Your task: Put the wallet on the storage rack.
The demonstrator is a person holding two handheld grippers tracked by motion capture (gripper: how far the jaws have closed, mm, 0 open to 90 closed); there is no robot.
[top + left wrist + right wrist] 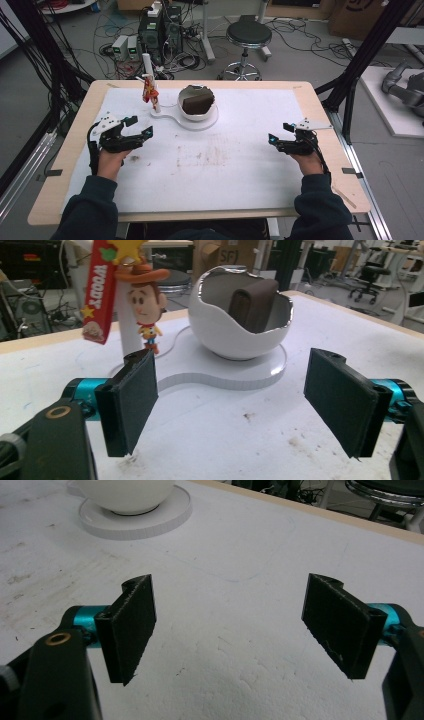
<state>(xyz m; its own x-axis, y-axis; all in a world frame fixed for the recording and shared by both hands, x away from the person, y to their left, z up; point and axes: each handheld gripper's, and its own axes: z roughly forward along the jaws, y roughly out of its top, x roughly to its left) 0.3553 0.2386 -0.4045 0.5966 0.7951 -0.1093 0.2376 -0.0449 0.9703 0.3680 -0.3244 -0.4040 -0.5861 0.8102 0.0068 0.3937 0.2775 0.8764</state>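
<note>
Both your grippers, L (140, 126) & R (278, 133), gape empty. Brown pouch (254, 304) stands inside eggshell bowl (235, 335), looks soft & light; pinch its top edge, bowl prob. fragile.

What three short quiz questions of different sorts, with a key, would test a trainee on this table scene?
1. True or false: the left tongs are shut on the cowboy keychain.
2. Multiple choice: what sits inside the white egg-shaped bowl? A) a brown pouch B) a spoon C) nothing
3. Fill in: the keychain hangs on a white ____ that rises from the flat white base.

Key
1. False: their jaws stand open, with nothing between them.
2. A: the brown pouch stands upright in it.
3. Post.
</note>
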